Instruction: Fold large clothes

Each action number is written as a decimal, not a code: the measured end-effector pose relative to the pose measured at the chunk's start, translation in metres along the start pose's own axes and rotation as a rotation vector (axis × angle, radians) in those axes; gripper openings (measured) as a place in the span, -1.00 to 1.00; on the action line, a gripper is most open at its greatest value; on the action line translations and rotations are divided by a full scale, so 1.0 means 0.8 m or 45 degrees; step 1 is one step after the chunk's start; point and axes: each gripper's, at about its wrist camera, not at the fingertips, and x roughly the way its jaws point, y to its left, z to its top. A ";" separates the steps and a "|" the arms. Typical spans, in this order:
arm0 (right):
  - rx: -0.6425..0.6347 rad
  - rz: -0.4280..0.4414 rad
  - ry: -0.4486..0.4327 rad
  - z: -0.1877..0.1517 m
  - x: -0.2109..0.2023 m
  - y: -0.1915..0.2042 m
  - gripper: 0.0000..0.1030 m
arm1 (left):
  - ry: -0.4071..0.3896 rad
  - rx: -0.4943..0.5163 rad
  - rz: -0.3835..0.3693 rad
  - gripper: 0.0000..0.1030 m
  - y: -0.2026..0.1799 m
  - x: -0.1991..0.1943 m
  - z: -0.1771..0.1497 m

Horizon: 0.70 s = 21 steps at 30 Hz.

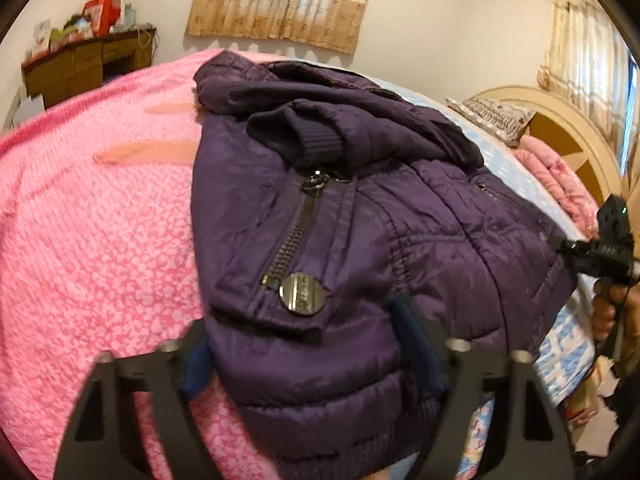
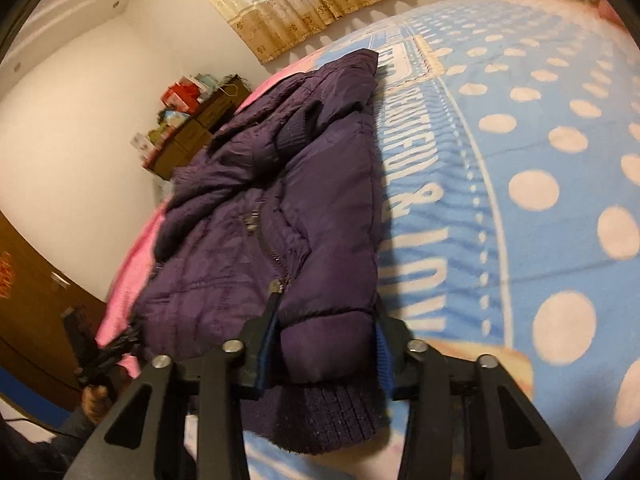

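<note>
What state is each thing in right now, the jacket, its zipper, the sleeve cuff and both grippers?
purple jacket: lying on the bed, partly folded, sleeves laid over the front
front zipper: closed along the part that shows
ribbed sleeve cuff: resting on top of the chest
left gripper: fingers either side of the hem, grip unclear
right gripper: fingers either side of the padded edge, grip unclear

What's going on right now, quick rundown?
Left gripper and right gripper each straddle the purple jacket hem, jaws wide. Jacket on bed, sleeves folded in. Nothing in the way.
</note>
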 end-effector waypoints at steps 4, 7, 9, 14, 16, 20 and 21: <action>0.014 0.060 -0.022 -0.018 -0.017 0.008 -0.34 | 0.003 -0.020 -0.081 -0.39 0.014 -0.027 0.010; 0.054 0.132 -0.071 -0.044 -0.043 0.016 -0.35 | 0.000 -0.004 -0.116 -0.47 0.009 -0.058 0.010; 0.091 0.179 -0.105 -0.063 -0.070 0.021 -0.35 | 0.003 -0.022 -0.169 -0.48 0.005 -0.080 0.010; 0.136 0.256 -0.152 -0.101 -0.140 0.036 -0.38 | -0.027 -0.001 -0.278 -0.48 -0.004 -0.145 0.004; 0.143 0.289 -0.180 -0.111 -0.165 0.043 -0.51 | -0.039 0.008 -0.297 -0.48 -0.007 -0.164 0.000; 0.162 0.358 -0.230 -0.116 -0.193 0.058 -0.55 | -0.030 -0.046 -0.375 -0.48 -0.007 -0.183 0.005; 0.162 0.371 -0.247 -0.114 -0.196 0.063 -0.55 | -0.028 -0.076 -0.400 -0.49 -0.003 -0.182 0.010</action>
